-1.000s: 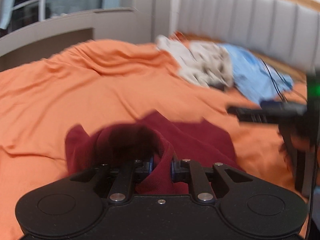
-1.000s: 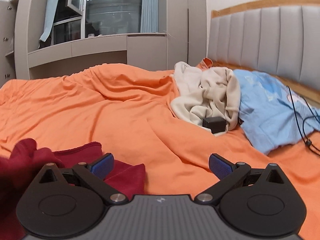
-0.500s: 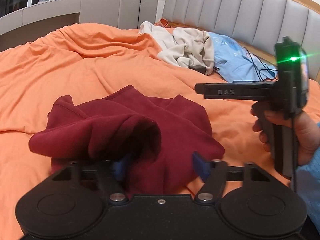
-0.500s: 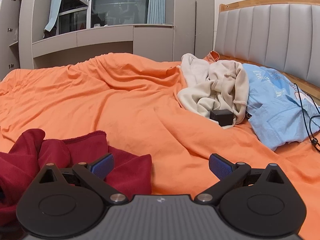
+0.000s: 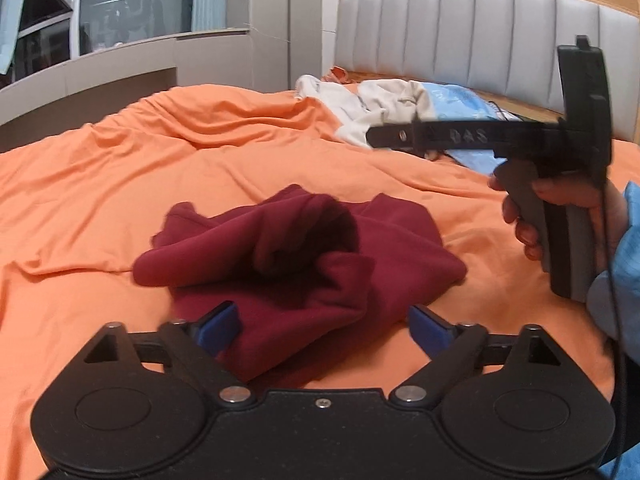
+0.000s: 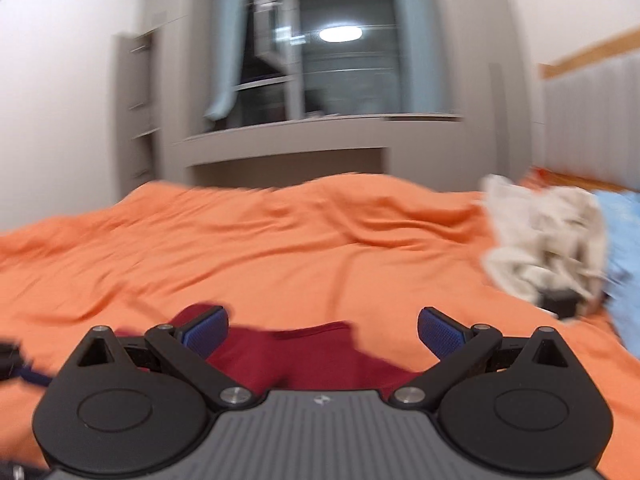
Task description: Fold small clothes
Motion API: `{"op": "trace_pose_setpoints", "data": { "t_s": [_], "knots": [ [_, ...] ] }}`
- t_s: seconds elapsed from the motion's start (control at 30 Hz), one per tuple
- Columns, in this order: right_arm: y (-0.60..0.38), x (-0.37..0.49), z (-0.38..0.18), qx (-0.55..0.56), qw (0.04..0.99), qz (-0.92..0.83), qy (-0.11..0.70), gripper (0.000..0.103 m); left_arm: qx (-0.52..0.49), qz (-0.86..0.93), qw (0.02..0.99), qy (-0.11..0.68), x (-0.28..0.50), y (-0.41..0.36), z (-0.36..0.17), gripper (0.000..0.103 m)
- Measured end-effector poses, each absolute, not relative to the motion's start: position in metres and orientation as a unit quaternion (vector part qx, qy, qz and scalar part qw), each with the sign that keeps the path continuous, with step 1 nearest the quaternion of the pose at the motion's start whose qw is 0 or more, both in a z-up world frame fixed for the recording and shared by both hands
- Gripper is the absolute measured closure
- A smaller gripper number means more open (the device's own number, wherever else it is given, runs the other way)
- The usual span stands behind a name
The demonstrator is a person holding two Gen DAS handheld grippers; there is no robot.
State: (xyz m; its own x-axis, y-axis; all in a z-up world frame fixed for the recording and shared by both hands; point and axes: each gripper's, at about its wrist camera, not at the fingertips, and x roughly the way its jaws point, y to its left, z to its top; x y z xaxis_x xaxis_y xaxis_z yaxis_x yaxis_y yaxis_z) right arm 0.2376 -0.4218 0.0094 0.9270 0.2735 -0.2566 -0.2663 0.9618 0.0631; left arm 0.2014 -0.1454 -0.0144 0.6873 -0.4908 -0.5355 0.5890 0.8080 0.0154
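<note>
Two grippers, both mine, sit over an orange bed point(image 5: 240, 168). My left gripper point(image 5: 324, 326) has just been opening: a second ago its blue pads pinched a fold of the red garment point(image 5: 304, 248), and now they stand spread wide, with the near edge of the cloth lying loose between them, unpressed. The garment has dropped back onto the bed in a crumpled heap, one rolled fold humped up in the middle, just ahead of my left fingers. It is not flat and not folded.

My right gripper point(image 6: 322, 330) is also spread, pinching nothing. Its view is blurred and has swung leftward, so the cream clothes point(image 6: 548, 236) and blue cloth point(image 6: 624, 248) near the headboard point(image 5: 480, 36) now sit at its far right. The red garment shows low between its pads, and I cannot tell whether they touch it. From the left view, my right hand point(image 5: 560, 216) holds that gripper up at the right, above the bed.

I judge that the release ends one lift or shake, and the folding itself has hardly begun. The heap needs spreading flat first, probably by taking two edges and drawing them apart.
</note>
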Motion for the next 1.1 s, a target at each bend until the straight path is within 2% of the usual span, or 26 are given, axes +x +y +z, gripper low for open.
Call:
{"op": "trace_pose_setpoints", "data": {
  "t_s": [0.03, 0.33, 0.5, 0.63, 0.73, 0.8, 0.83, 0.97, 1.1],
  "knots": [
    [-0.415, 0.237, 0.009, -0.002, 0.979, 0.157, 0.133, 0.000, 0.089, -0.291, 0.916, 0.263, 0.201, -0.141, -0.015, 0.003],
    [-0.359, 0.231, 0.014, -0.044, 0.949, 0.284, 0.131, 0.001, -0.009, -0.221, 0.921, 0.321, 0.221, -0.077, -0.020, 0.003],
    [-0.322, 0.241, 0.025, -0.073, 0.939, 0.301, 0.151, 0.011, -0.007, -0.219, 0.922, 0.319, 0.216, -0.063, -0.020, 0.003],
    [-0.290, 0.246, 0.031, -0.115, 0.919, 0.330, 0.182, 0.016, -0.006, -0.223, 0.919, 0.325, 0.215, -0.061, -0.023, 0.001],
    [-0.272, 0.246, 0.024, -0.167, 0.911, 0.320, 0.200, 0.027, -0.002, -0.226, 0.919, 0.324, 0.213, -0.064, -0.023, 0.001],
    [-0.269, 0.250, 0.018, -0.173, 0.910, 0.309, 0.214, 0.040, 0.000, -0.226, 0.919, 0.322, 0.212, -0.064, -0.023, 0.001],
    [-0.271, 0.252, 0.016, -0.168, 0.911, 0.305, 0.222, 0.043, 0.001, -0.226, 0.919, 0.322, 0.211, -0.065, -0.022, 0.001],
    [-0.286, 0.258, 0.012, -0.144, 0.914, 0.293, 0.241, 0.079, 0.007, -0.225, 0.920, 0.321, 0.210, -0.067, -0.024, 0.001],
    [-0.315, 0.252, 0.019, -0.101, 0.929, 0.270, 0.232, 0.088, 0.009, -0.224, 0.924, 0.311, 0.208, -0.070, -0.023, 0.001]
  ]
}}
